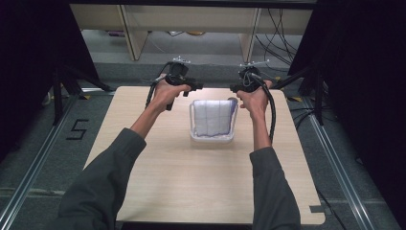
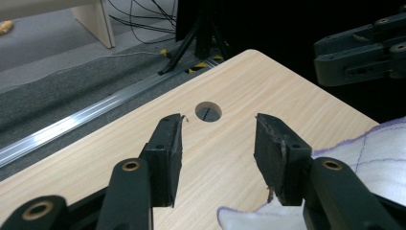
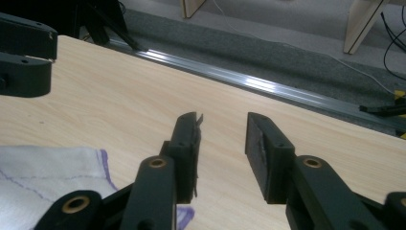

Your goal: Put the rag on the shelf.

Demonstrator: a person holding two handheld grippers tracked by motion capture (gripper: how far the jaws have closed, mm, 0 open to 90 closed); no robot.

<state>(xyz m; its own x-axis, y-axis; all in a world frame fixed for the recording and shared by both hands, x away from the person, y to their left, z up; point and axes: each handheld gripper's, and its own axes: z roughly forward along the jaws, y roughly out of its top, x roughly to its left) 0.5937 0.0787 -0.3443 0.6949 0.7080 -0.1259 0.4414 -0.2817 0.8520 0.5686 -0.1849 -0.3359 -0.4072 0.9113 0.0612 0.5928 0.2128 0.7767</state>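
We have a folded white cloth with thin purple grid lines and a purple stitched hem lying flat on the pale wooden table, a little far of its centre; the left gripper hangs just off its far left corner and the right gripper just off its far right corner, tips turned toward each other.

In the left gripper view the left gripper has its jaws spread with only bare tabletop between them, a round hole in the table beyond, and the cloth lying under and beside the right-hand jaw; nothing is pinched. In the right gripper view the right gripper is likewise parted over bare wood, the cloth's hemmed corner off to the left; nothing is held there either.

We judge the cloth light, soft and limp; it will sag and unfold if lifted by one point, and its layers may slide over one another; it is not fragile and not slippery against rubber pads.

We would take it at the two far corners together, pinching through all layers near the hem where the stitching gives body; a jaw must slip beneath the edge on the flat table, or we catch only the top layer.
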